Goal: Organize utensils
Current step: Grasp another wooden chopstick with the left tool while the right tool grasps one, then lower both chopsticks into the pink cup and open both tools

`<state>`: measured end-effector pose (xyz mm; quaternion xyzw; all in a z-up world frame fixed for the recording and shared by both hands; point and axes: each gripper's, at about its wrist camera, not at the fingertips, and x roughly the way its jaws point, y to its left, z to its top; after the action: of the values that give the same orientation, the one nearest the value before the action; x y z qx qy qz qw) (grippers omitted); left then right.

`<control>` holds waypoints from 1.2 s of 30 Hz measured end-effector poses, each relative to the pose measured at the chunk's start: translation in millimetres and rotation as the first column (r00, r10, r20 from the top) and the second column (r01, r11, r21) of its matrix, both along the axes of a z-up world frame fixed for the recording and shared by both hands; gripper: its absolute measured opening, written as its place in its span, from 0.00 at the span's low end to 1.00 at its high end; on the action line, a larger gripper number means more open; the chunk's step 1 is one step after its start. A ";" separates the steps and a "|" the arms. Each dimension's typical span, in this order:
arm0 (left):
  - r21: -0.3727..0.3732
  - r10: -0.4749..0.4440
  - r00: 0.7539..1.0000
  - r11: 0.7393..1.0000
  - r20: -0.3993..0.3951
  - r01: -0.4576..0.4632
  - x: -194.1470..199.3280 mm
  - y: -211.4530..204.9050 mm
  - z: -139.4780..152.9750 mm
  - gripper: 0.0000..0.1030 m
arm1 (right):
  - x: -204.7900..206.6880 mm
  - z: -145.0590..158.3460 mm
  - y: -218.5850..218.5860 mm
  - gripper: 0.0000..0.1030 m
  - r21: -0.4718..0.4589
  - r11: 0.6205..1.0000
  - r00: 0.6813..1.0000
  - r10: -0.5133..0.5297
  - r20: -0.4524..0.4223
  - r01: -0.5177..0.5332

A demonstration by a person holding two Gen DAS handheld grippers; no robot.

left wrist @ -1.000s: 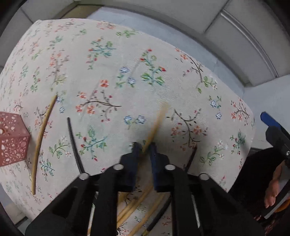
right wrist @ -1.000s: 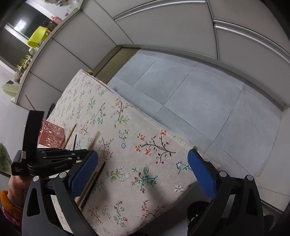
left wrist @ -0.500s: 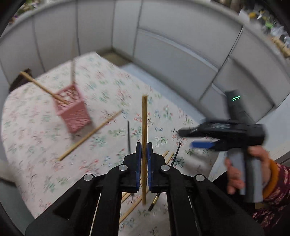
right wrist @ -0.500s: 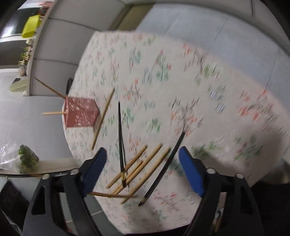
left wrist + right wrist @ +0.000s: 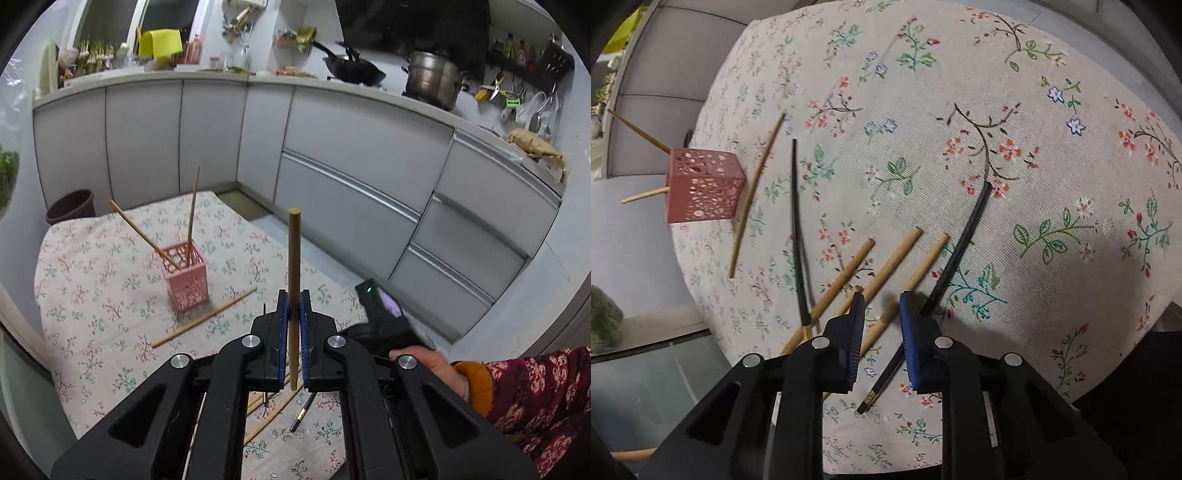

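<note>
held: left gripper (image 5: 291, 310) clamps light, stiff round wooden chopstick (image 5: 294, 266) low on its shaft, upright.
right gripper (image 5: 881, 306): narrowly parted, empty.

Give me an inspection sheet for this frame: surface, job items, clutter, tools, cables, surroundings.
Surface: floral tablecloth, flat.
Job items: pink perforated square holder upright with two wooden chopsticks inside; loose wooden and black chopsticks lying on the cloth.
Clutter: nothing seen on the cloth.
Tools: left tool shut on an upright wooden chopstick; right tool open, low over the loose pile.
Cables: nothing seen.
Surroundings: grey kitchen cabinets, steel pot, black wok.
</note>
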<state>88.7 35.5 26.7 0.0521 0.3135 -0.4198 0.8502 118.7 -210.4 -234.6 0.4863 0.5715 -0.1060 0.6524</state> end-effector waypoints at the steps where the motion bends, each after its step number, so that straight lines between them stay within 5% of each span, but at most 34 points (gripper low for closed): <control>1: -0.006 0.002 1.000 1.000 0.004 -0.002 -0.1 1.5 0.6 0.05 | -0.1 -2.5 -0.8 0.17 -0.004 1.000 1.000 0.004 -0.018 -0.004; 8: -0.032 0.025 1.000 0.999 0.016 -0.025 0.1 9.2 3.7 0.05 | 12.1 0.0 7.7 0.14 -0.077 0.997 0.992 -0.013 -0.126 0.003; 14: -0.047 0.042 0.999 0.998 0.013 -0.042 -3.1 12.4 5.1 0.05 | 42.5 11.3 29.5 0.15 -0.245 0.969 0.979 -0.018 -0.203 -0.033; 18: -0.048 0.081 0.997 0.996 0.002 -0.081 -4.2 19.0 4.5 0.05 | 39.5 13.6 31.9 0.06 -0.284 0.958 0.994 -0.008 -0.107 -0.023; 21: -0.047 0.113 0.994 0.992 -0.001 -0.113 -5.5 21.8 0.3 0.05 | 30.1 12.9 25.9 0.06 -0.203 0.979 1.000 -0.005 0.014 0.008; 26: -0.060 0.190 0.982 0.980 0.009 -0.189 -6.8 28.3 -2.5 0.05 | 15.7 43.2 28.0 0.06 -0.245 0.969 0.974 0.047 0.224 0.009; 31: -0.073 0.228 0.973 0.971 0.020 -0.226 -9.8 27.2 4.4 0.05 | -7.0 105.1 31.9 0.06 -0.437 0.899 0.880 0.213 0.426 -0.006; 36: -0.072 0.243 0.970 0.968 0.026 -0.241 -9.8 19.8 8.5 0.05 | -28.0 159.0 39.1 0.06 -0.511 0.860 0.771 0.314 0.554 0.017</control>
<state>78.9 55.3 35.2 -0.0081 0.2881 -0.3222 0.9017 90.8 -171.3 -75.6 0.2646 0.3172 -0.0271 0.9103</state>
